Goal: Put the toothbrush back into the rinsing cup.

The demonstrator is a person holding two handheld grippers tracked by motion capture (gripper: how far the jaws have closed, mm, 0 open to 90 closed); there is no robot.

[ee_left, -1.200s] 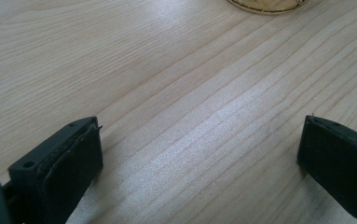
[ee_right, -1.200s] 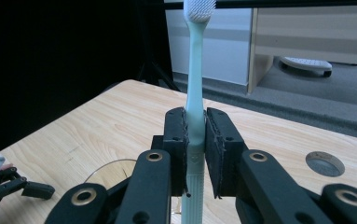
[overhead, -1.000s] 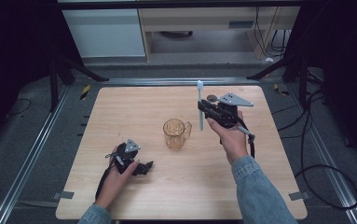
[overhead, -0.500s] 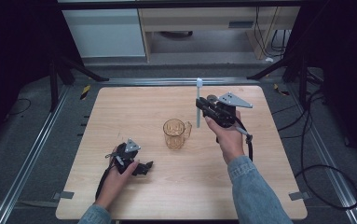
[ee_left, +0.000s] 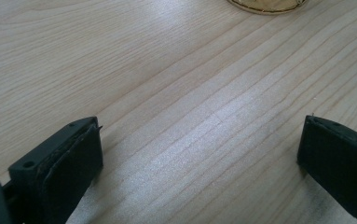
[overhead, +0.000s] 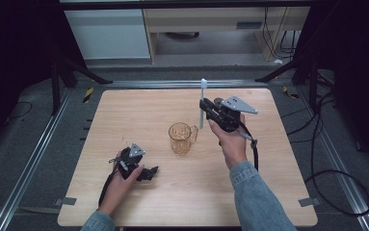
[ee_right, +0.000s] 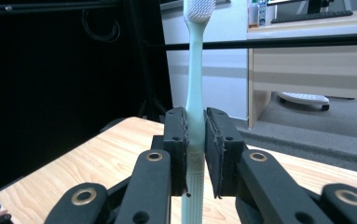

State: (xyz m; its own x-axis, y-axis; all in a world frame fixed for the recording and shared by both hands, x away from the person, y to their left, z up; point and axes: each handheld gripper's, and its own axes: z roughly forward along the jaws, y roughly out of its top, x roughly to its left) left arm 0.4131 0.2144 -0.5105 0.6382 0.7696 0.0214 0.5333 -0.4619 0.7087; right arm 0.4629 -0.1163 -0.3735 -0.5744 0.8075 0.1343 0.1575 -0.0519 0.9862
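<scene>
The right gripper (ee_right: 195, 154) was clamped tight on the pale toothbrush (ee_right: 195, 98), holding it upright (bristles at the top) above the worktop (overhead: 124, 110), just beside the amber glass mug (overhead: 180, 138). The left gripper (ee_left: 199, 154) rested low near the worktop's front, jaws spread wide, with only bare wood between them.

Matt plastic toothbrush (ee_right: 195, 93), amber glass mug (overhead: 180, 138) (glossy), wooden table (overhead: 134, 110).
</scene>
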